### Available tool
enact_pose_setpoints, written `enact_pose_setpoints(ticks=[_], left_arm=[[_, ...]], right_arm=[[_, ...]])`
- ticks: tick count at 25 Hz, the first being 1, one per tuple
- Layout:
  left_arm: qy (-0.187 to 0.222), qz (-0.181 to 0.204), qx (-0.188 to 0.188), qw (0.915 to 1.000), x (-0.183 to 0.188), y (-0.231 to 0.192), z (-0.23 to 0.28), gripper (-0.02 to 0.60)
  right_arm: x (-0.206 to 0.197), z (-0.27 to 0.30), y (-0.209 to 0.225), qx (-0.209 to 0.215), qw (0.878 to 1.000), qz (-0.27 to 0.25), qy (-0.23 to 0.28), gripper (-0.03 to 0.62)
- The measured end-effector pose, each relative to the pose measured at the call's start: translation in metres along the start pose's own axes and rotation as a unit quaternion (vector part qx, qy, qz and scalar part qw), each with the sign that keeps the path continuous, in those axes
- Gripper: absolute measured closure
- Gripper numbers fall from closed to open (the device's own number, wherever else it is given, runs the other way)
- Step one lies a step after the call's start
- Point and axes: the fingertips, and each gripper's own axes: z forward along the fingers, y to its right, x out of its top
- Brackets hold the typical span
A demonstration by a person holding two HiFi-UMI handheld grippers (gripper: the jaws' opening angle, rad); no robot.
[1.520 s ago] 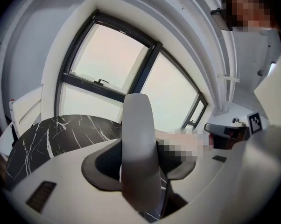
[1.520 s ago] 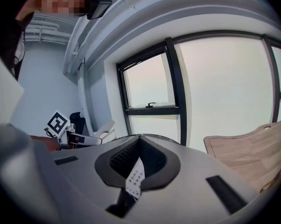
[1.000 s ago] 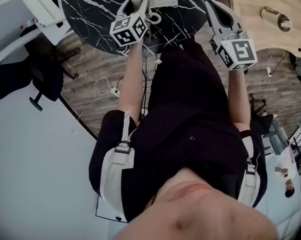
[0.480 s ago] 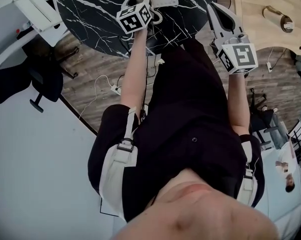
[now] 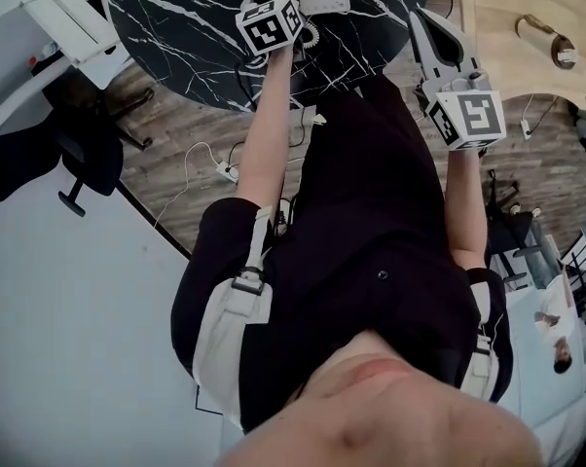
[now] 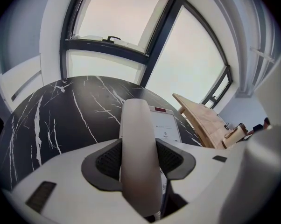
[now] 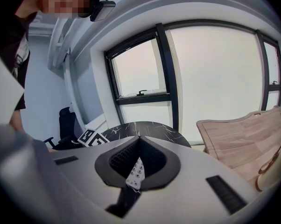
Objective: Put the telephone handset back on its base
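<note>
Left fingers point(image 6: 108, 161) are clamped on the handset point(image 6: 136, 125), one pad on each side of its middle, so the left gripper point(image 6: 139, 160) is carrying it. Right fingers point(image 7: 124, 158) are closed tip to tip with nothing between them. Only the keypad point(image 7: 135, 174) shows through the gap below them. The right gripper point(image 7: 139, 160) is held off to the side, near the worktop edge and well apart from the phone.

The handset points forward over the left part of the base point(image 6: 166, 127), which sits on the black marble worktop point(image 6: 61, 115). In the head view the curly cord point(image 5: 308, 35) hangs just beside the left gripper.

Progress: the handset is picked up and brought over the base, but it doesn't look seated. Can't tell if it touches the cradle yet. What's left is probably to lower it into the cradle, let go and pull back.

Writing: no brand is readable. The base has a small red strip and faint print on a panel, too small to read. Keypad digits are too small as well. The gripper cubes show only square marker patterns.
</note>
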Motion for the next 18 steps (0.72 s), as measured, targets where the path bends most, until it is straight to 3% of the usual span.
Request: enact_pose_setpoints(ticks=[18], left_arm=[[-0.002,0.037,0.043,0.9984,0.0,-0.003,0.013,0.351]], right_arm=[[-0.005,-0.001,0.002,0.004,1.0,-0.003,-0.009,0.565]])
